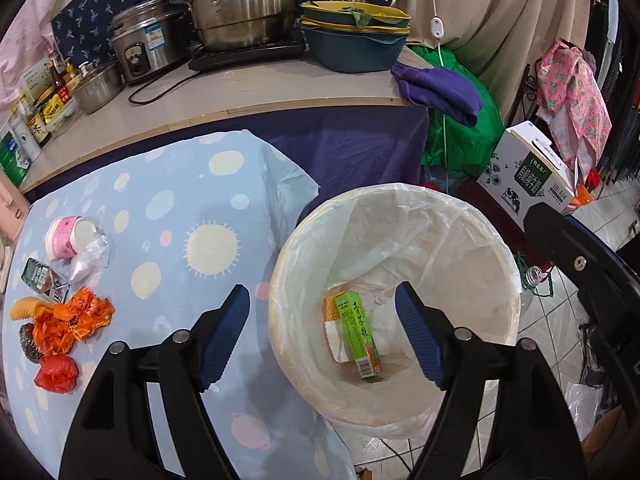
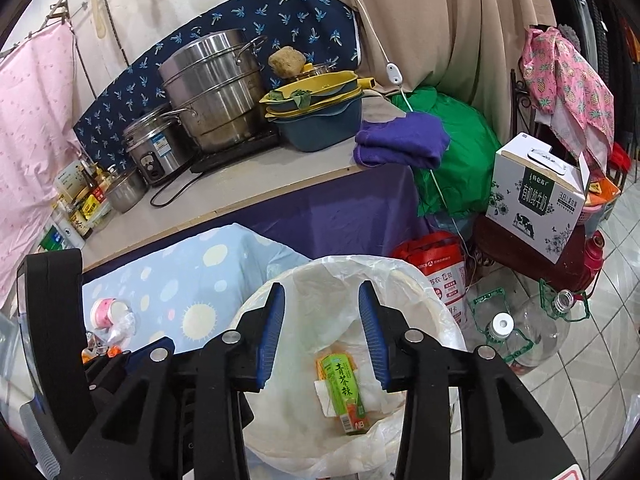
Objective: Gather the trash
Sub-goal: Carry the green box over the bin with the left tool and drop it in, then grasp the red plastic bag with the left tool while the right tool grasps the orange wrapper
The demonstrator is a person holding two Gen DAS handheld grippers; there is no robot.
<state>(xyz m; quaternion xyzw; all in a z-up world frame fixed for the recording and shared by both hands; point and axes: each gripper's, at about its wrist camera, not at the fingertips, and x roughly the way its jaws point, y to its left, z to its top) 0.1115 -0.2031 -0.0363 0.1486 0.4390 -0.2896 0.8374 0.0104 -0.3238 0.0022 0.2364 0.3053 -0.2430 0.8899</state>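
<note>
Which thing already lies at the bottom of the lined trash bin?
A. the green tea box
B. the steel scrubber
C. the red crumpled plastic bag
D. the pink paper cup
A: the green tea box lies inside the lined trash bin on white paper, while the red crumpled plastic bag, pink paper cup and steel scrubber lie on the table.

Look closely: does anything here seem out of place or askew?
Yes. Trash still litters the tablecloth: an orange wrapper, red bag and tipped pink cup. The green box already lies in the bin.
</note>
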